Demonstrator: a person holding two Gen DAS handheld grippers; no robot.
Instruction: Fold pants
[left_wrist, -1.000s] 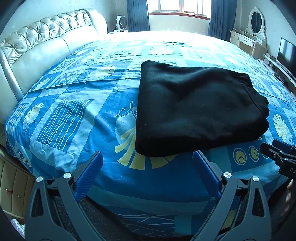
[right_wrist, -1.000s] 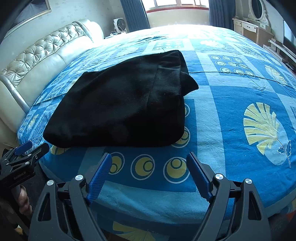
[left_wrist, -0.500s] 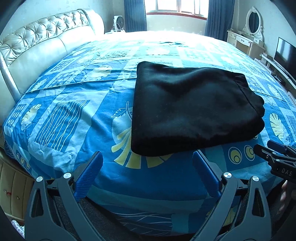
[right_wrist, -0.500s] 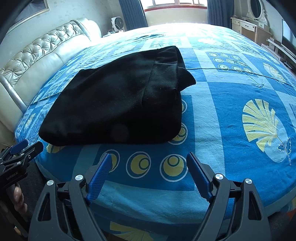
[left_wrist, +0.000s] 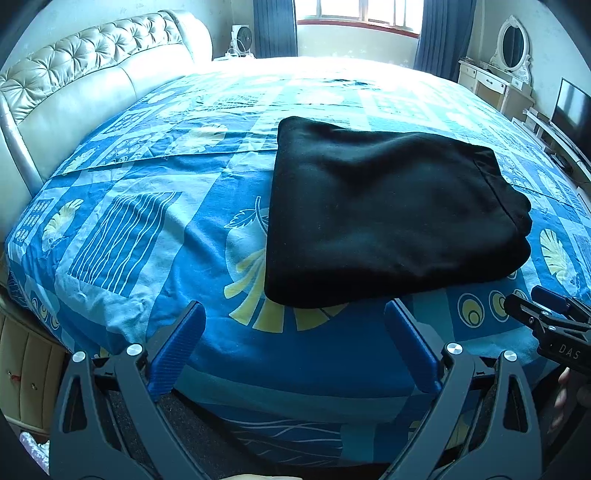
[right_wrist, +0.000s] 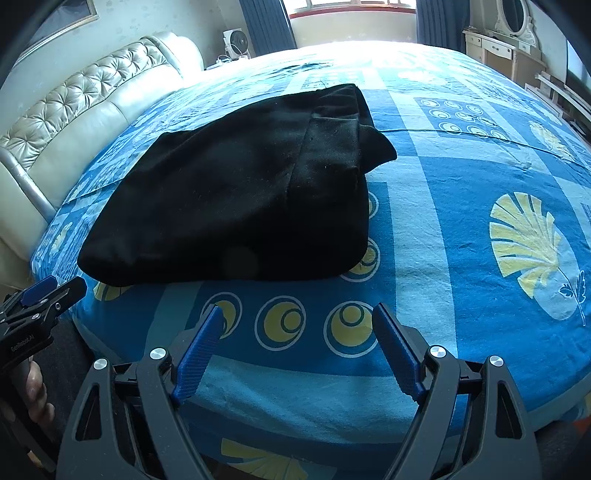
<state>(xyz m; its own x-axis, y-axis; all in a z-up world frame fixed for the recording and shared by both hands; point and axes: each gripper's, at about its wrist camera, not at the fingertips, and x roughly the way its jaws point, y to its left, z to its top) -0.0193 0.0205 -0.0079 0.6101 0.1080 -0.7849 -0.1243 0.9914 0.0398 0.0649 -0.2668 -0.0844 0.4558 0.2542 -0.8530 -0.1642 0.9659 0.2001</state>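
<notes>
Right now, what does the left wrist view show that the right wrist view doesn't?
Left only: the TV at the right edge, and the open left gripper up close. Right only: the picture frame on the wall, and the open right gripper up close. Both: the folded black pants on the blue bedspread, the headboard, fan and mirror.

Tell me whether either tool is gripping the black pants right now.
No. The left tool and right tool both hang open short of the folded black pants on the bed.
</notes>
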